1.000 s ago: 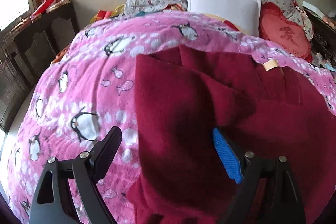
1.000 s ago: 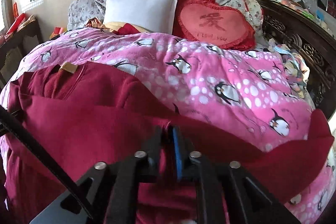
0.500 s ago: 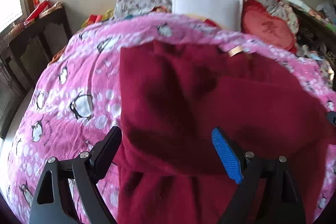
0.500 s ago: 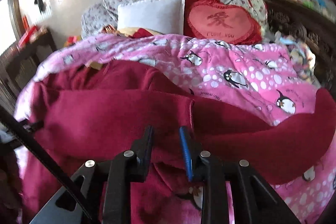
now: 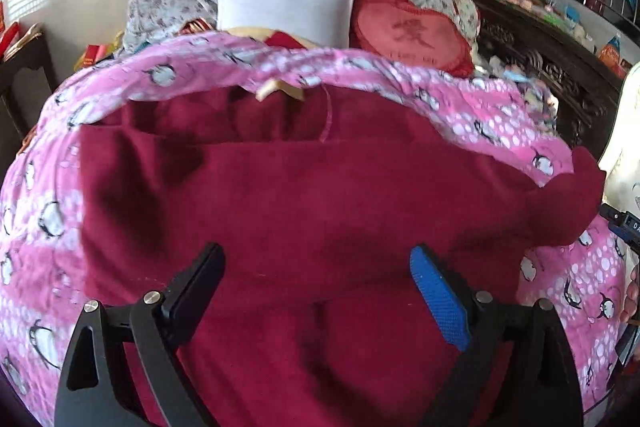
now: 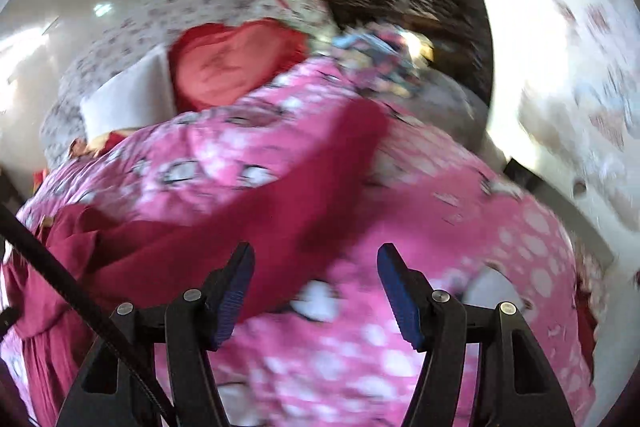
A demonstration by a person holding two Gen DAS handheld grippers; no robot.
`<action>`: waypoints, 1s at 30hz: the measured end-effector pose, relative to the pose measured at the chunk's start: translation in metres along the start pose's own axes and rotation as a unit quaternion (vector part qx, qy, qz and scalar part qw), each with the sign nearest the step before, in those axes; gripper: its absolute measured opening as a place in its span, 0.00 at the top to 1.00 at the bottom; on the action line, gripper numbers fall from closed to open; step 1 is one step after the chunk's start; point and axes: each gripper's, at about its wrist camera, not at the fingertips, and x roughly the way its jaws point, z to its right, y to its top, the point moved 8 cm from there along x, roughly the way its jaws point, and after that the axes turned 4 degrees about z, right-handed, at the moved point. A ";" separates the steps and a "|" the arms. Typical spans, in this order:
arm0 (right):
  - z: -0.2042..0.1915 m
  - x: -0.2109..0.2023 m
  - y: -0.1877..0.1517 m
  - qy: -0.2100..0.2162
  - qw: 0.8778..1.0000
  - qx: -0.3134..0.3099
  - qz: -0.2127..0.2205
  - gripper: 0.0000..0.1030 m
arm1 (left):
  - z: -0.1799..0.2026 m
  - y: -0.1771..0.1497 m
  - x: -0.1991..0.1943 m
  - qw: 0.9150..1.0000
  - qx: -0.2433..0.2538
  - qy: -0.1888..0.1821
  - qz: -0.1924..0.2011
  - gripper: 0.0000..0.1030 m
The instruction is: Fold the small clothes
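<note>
Left wrist view shows a dark red garment [image 5: 304,195] spread across a bed covered by a pink penguin-print blanket [image 5: 36,227], its collar with a tan label [image 5: 266,91] toward the white pillow [image 5: 286,9] and heart-shaped red cushion [image 5: 408,35]. The left gripper [image 5: 316,283] hangs over the garment's near half, its fingers wide apart and holding nothing, with folded cloth directly below and ahead. One sleeve [image 6: 320,183] trails off to the right, its long axis running up and away across the blanket in the blurred right wrist view. The right gripper [image 6: 316,287] sits at that sleeve's near end, its fingers having just been opening; the sleeve edge lies by the left finger but nothing is clamped. Judged from this layout, the right hand is nearer the loose sleeve, the likely next piece to fold inward.
</note>
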 end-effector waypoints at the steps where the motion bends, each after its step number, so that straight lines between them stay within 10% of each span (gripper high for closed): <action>1: 0.006 0.007 0.000 0.005 1.000 0.017 -0.004 0.34 | 0.004 -0.002 0.005 1.000 -0.002 -0.001 -0.008 0.09; 6: -0.001 0.039 0.010 0.052 0.998 0.046 -0.004 0.33 | 0.015 -0.010 0.008 1.000 -0.001 -0.006 -0.021 0.09; 8: -0.013 0.043 0.015 0.080 0.996 0.034 -0.001 0.89 | 0.013 -0.009 0.002 1.000 0.006 0.005 -0.014 0.09; 16: -0.014 -0.037 0.026 0.106 0.989 0.040 0.093 0.90 | -0.015 0.000 -0.023 1.000 -0.016 0.013 0.014 0.09; 23: -0.034 -0.026 0.014 0.053 0.998 -0.004 0.043 0.90 | -0.024 -0.008 -0.029 1.000 -0.019 0.008 0.003 0.09; 30: -0.173 -0.091 0.045 0.143 0.981 -0.084 0.098 0.90 | -0.071 0.013 -0.076 0.998 -0.026 0.026 0.050 0.09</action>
